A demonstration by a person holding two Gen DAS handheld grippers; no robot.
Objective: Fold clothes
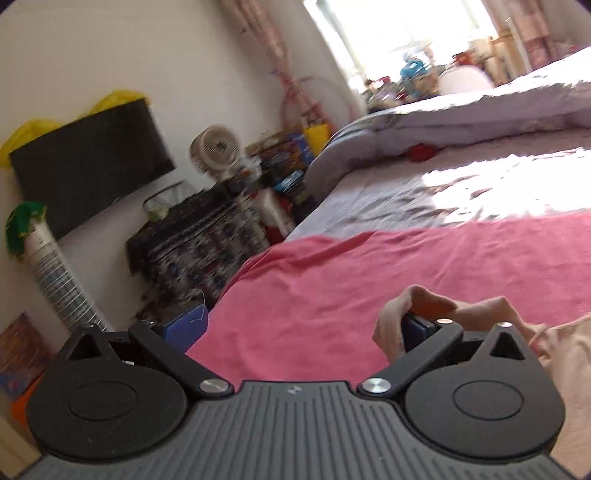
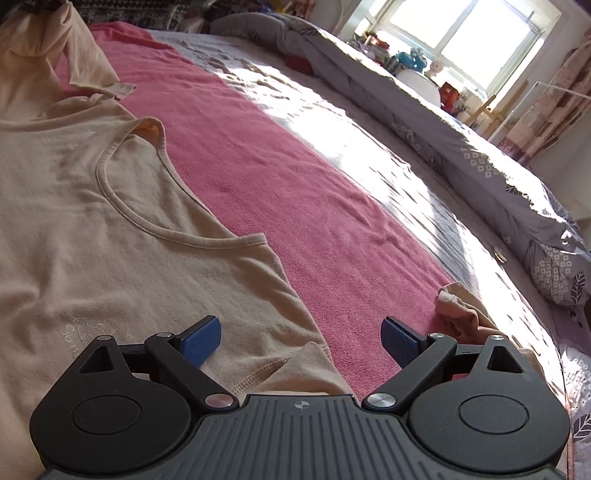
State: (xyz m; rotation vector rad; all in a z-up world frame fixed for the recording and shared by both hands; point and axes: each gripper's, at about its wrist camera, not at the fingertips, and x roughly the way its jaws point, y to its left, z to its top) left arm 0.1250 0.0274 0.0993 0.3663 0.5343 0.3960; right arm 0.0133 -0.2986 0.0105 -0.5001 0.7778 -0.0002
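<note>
A beige T-shirt (image 2: 92,229) lies front up on a pink towel (image 2: 295,192) spread over the bed. Its round neckline (image 2: 147,218) faces the window. My right gripper (image 2: 301,343) hovers open over the shirt's near shoulder seam, blue pads (image 2: 201,343) wide apart with nothing between them. One sleeve lies crumpled (image 2: 461,306) just right of it. The other end of the shirt (image 2: 33,48) is lifted at the far left. My left gripper (image 1: 301,328) stands open above the pink towel (image 1: 332,277), with a fold of beige cloth (image 1: 399,314) draped over its right finger.
A rumpled grey duvet (image 2: 480,158) runs along the far side of the bed under a bright window (image 2: 461,33). Off the bed's left edge stand a patterned cabinet (image 1: 195,240), a fan (image 1: 216,147), a dark screen (image 1: 92,166) and piled clutter.
</note>
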